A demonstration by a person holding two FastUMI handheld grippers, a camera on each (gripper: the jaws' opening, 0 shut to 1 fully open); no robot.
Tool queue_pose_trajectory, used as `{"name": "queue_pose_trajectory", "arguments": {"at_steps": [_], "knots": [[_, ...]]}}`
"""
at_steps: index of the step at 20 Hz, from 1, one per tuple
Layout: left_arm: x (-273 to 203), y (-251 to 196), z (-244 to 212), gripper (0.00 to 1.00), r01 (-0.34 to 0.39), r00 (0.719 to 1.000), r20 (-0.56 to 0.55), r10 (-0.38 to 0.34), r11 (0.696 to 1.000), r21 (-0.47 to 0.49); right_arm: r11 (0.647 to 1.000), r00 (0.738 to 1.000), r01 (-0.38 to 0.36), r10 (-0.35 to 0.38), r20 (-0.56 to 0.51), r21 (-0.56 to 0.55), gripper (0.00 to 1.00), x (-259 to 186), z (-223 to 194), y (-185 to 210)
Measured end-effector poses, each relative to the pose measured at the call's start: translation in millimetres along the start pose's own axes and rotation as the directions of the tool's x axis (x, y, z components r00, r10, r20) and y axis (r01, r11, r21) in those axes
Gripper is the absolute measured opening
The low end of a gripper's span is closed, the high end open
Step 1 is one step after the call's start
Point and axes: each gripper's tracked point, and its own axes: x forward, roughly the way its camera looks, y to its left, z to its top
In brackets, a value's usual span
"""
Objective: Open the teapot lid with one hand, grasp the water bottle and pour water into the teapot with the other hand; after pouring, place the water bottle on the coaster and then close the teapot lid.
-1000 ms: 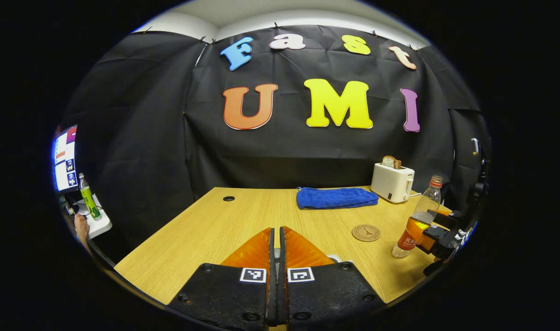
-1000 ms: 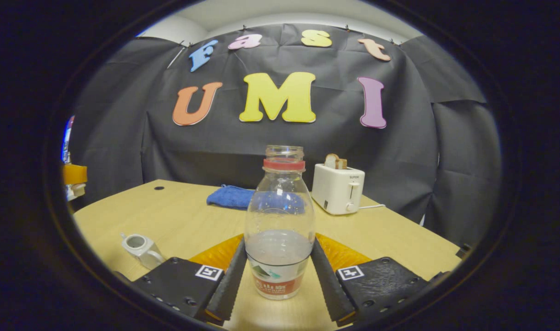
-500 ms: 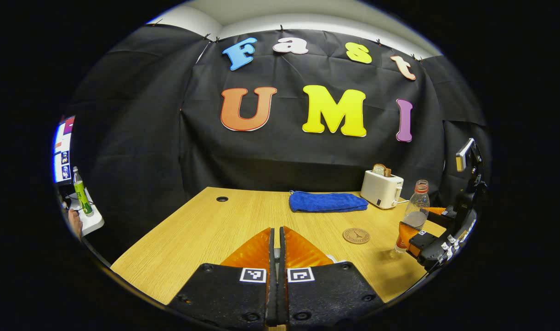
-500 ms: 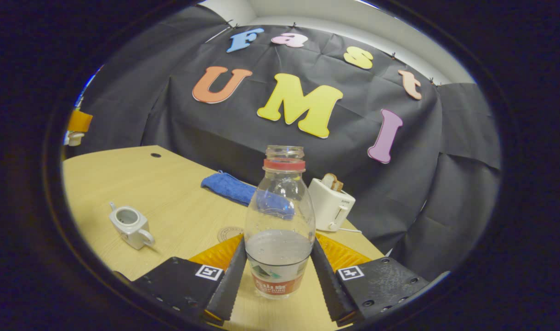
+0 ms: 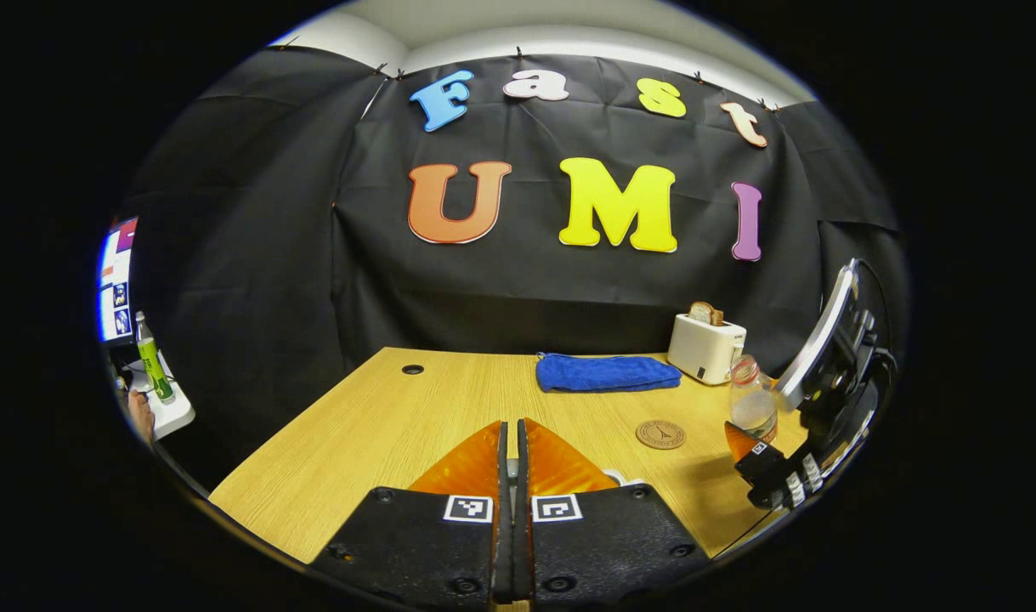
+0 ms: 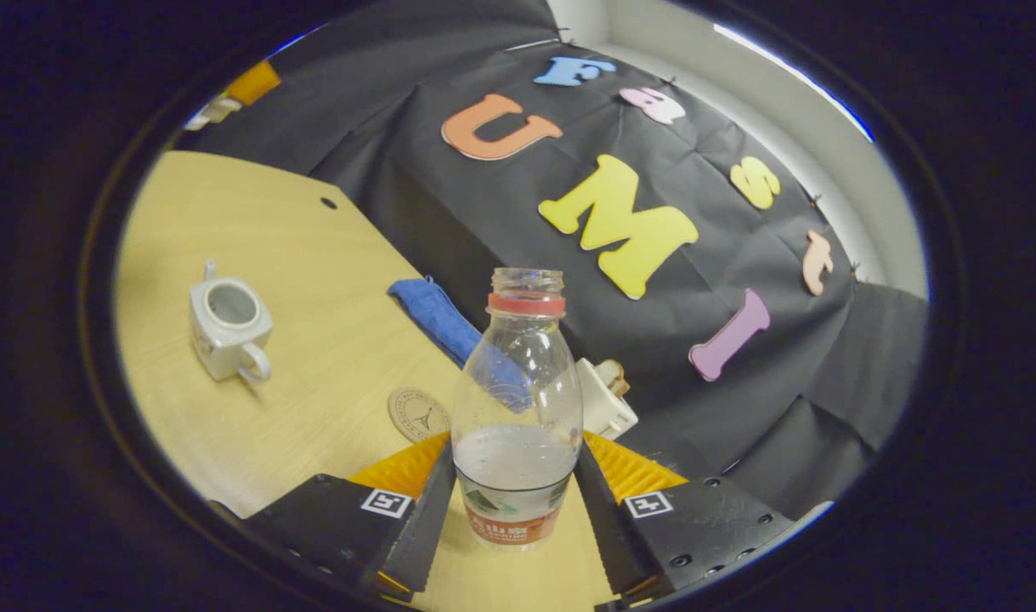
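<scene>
Pale wooden tabletop (image 6: 314, 255) carries the small white ceramic teapot (image 6: 227, 330) at about nine o'clock in the right gripper view, its round mouth already uncovered. The right gripper (image 6: 518, 518) clamps both fingers on the clear plastic water bottle with a red neck ring (image 6: 518, 408), which stands tilted toward the pot.

Pouring, I judge, has not begun; the round brown coaster (image 6: 417, 414) waits bare between bottle and teapot. The left gripper (image 5: 509, 518) has its fingers pressed together, and whether they pinch the lid I cannot tell.

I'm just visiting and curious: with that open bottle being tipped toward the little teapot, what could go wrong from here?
1. The water bottle has no cap and is tilting while the teapot stands well off to the side, so water might spill on the table.
2. The teapot's opening looks small, so the pour may miss.
3. The right gripper squeezes thin plastic low down; the bottle might slip.
</scene>
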Motion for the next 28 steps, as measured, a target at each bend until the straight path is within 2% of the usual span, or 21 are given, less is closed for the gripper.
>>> {"name": "queue_pose_trajectory", "arguments": {"at_steps": [5, 8, 10, 15, 18, 26, 28], "knots": [[0, 4, -2, 0.03, -0.009, 1.0, -0.002, 0.01, 0.999, 0.03, 0.983, 1.0, -0.008, 0.01, 0.011, -0.185, 0.77, -1, 5, 24], [-1, 5, -2, 0.0, -0.018, 1.0, -0.004, 0.018, 0.999, 0.037, 0.956, 0.998, 0.041, -0.027, 0.051, -0.292, 0.77, -1, 16, 28], [-1, 5, -2, 0.03, -0.018, 1.0, -0.003, 0.018, 0.999, 0.037, 0.934, 0.997, 0.042, -0.015, 0.077, -0.355, 0.77, 1, 24, 37], [-2, 8, 1, 0.03, -0.026, 1.0, 0.004, 0.026, 0.999, 0.04, 0.828, 0.986, 0.122, -0.037, 0.163, -0.547, 0.77, -1, 43, 41], [-3, 10, 2, 0.03, -0.027, 1.0, 0.004, 0.027, 0.999, 0.038, 0.772, 0.982, 0.137, -0.022, 0.189, -0.621, 0.75, 0, 47, 49], [-4, 13, 3, 0.03, -0.034, 0.999, 0.006, 0.034, 0.998, 0.046, 0.621, 0.964, 0.229, -0.037, 0.264, -0.749, 0.77, -2, 67, 52], [-4, 14, 2, 0.03, -0.032, 0.999, 0.003, 0.032, 0.998, 0.05, 0.594, 0.958, 0.254, -0.047, 0.283, -0.763, 0.77, -4, 68, 48]]}}
